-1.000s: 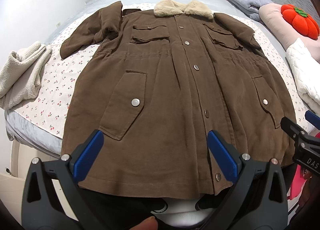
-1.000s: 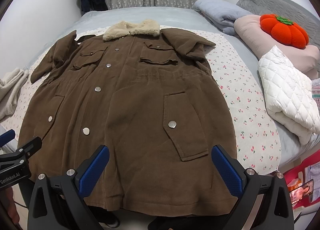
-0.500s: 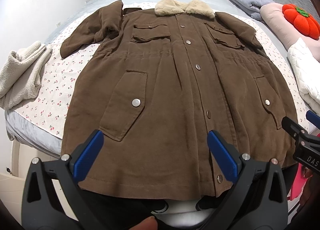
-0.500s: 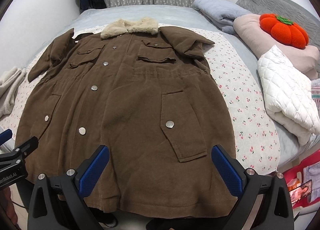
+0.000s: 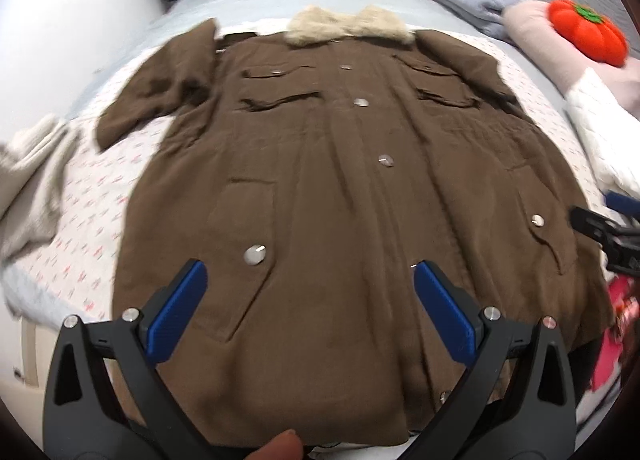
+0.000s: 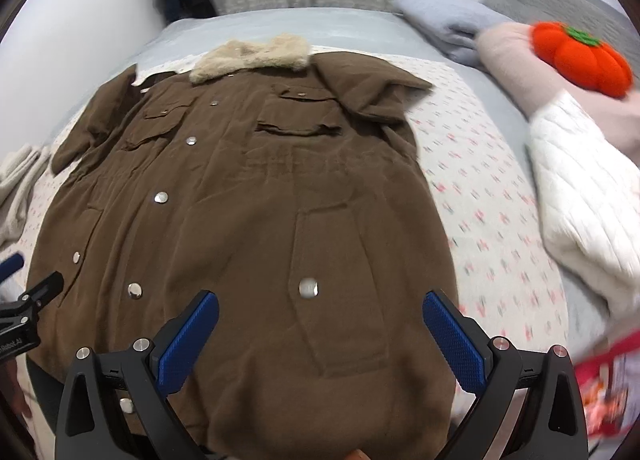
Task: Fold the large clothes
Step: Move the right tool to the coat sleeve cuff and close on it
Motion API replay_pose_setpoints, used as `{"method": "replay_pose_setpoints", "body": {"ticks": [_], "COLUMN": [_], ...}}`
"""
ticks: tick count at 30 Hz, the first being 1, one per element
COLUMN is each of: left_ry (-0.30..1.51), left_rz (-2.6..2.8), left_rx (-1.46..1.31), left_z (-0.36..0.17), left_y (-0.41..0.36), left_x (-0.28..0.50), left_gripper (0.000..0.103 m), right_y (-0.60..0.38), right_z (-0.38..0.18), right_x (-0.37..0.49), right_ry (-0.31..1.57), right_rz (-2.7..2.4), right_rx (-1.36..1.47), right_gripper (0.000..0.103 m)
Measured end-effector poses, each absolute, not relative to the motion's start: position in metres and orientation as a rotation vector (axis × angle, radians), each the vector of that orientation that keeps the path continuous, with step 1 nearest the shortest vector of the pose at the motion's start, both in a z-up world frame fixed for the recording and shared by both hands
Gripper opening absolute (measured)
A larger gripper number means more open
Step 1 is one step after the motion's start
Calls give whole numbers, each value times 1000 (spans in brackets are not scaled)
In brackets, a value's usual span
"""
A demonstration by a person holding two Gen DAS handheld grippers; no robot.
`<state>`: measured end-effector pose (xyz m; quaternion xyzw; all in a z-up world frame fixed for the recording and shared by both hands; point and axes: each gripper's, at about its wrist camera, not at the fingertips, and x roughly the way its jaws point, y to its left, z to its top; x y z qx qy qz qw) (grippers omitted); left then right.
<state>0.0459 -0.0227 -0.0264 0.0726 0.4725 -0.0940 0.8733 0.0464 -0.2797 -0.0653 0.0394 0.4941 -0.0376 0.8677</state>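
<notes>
A long brown coat with a beige fur collar lies flat and buttoned on the bed, hem nearest me; it also shows in the right wrist view. Its sleeves lie folded in at the shoulders. My left gripper is open and empty, over the hem on the coat's left half. My right gripper is open and empty, over the hem on the right half, just below a pocket snap. Each gripper shows at the edge of the other's view.
A cherry-print sheet covers the bed. A white quilted garment, a pink pillow with an orange pumpkin cushion and a grey blanket lie on the right. A beige towel lies on the left.
Both grippers have moved forward and lower toward the coat's hem, and both views are blurred by the motion. Both stay open and empty.
</notes>
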Motion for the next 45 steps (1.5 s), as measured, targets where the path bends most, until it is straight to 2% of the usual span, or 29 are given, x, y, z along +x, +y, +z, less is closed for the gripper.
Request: {"method": "replay_pose_setpoints", "body": {"ticks": [2,4,12,20,41,43,45], "left_ry": [995,989,939,967,1085,1095,1092], "left_rz": [-239,-253,-219,-180,-253,-250,-242], "left_rx": [140,142,249,184,131,123,116], "left_z": [-25,-24,-28,-41,-95,-100,-102], "left_y": [-26,-30,-44,-36,-44,-44,-43], "left_x": [55,63,107,156,191,192,192], "left_gripper": [103,103,103,103,103,103,103], "right_y": [-290,-303,-352,-413,-512,-522,-527], "right_z": [-80,-89,-71,-60,-117,-123,-128], "right_x": [64,74,120,194,341,355,369], "right_ry": [1152,1179,1074,972,944,941,954], "right_rz": [20,70,-70,-170,-165,-147,-162], "right_rx": [159,232,157,183,469,543,571], "right_gripper": [103,103,103,103,103,100,91]}}
